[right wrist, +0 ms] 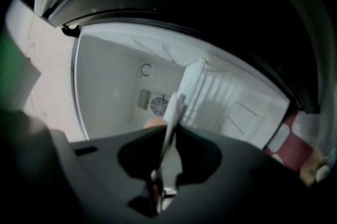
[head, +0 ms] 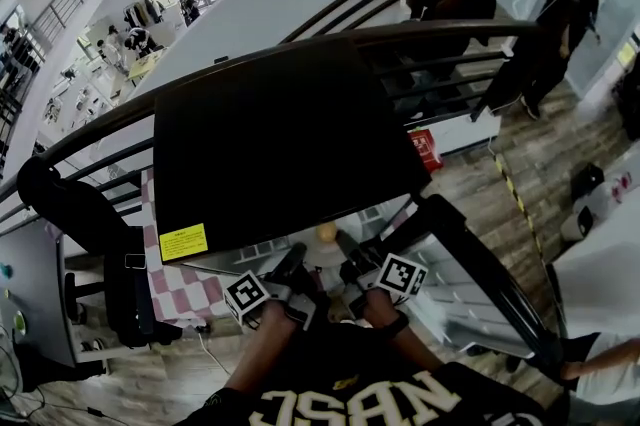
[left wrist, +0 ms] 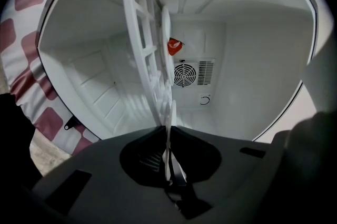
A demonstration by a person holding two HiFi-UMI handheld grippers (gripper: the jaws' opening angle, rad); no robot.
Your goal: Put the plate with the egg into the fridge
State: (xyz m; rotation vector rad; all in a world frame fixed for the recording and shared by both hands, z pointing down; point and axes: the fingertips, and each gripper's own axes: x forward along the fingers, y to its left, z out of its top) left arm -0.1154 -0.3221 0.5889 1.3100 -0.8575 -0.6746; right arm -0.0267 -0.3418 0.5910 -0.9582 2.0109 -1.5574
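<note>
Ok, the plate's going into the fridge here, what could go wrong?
The egg lies loose on the plate, which the left claw and right claw pinch only by its thin rim; a tilt could roll it off. The plate's edge is also close to the white rack and may catch it.

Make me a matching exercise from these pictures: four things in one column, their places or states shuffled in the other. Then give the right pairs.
Things:
1. plate
2. fan grille
3. yellow label
4. checked cloth

Places or states:
A. stuck on the black outer panel of the fridge
B. clamped at its rim by the jaws of the left gripper and the right gripper
C. outside the fridge, beside its opening
D. on the fridge's white back wall

Pairs: 1-B, 2-D, 3-A, 4-C
</note>
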